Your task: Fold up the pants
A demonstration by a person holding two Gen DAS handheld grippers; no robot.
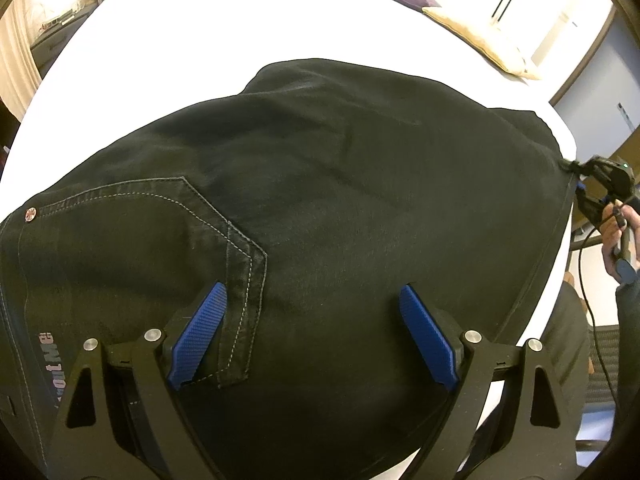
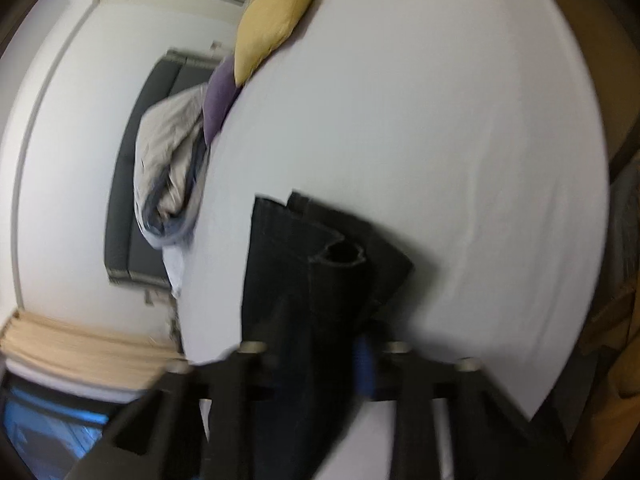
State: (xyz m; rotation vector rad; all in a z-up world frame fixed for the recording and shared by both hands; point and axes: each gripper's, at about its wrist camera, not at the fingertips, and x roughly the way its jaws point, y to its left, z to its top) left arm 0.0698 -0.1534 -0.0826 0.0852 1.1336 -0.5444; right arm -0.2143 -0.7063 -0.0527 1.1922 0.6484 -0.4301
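Black pants (image 1: 328,208) spread flat across the white bed (image 1: 200,52), filling most of the left wrist view. Left gripper (image 1: 312,332) poised over the seat of the pants, blue pads (image 1: 202,336) wide apart, nothing between them but cloth lying below; stitched back pocket (image 1: 168,240) just beside its left pad. Right gripper (image 2: 320,360) at the far end of the pants, jaws together and clamped on the leg hems, which stand bunched and lifted off the bed; this view is blurred. In the left view the same gripper (image 1: 588,184) pinches the pants' far corner, a hand (image 1: 618,236) on its handle.

Beyond the pants: yellow pillow (image 2: 276,12), purple pillow (image 2: 218,100), rumpled grey bedding (image 2: 172,168) toward the headboard. White walls, beige curtain (image 2: 80,348) past the bedding.
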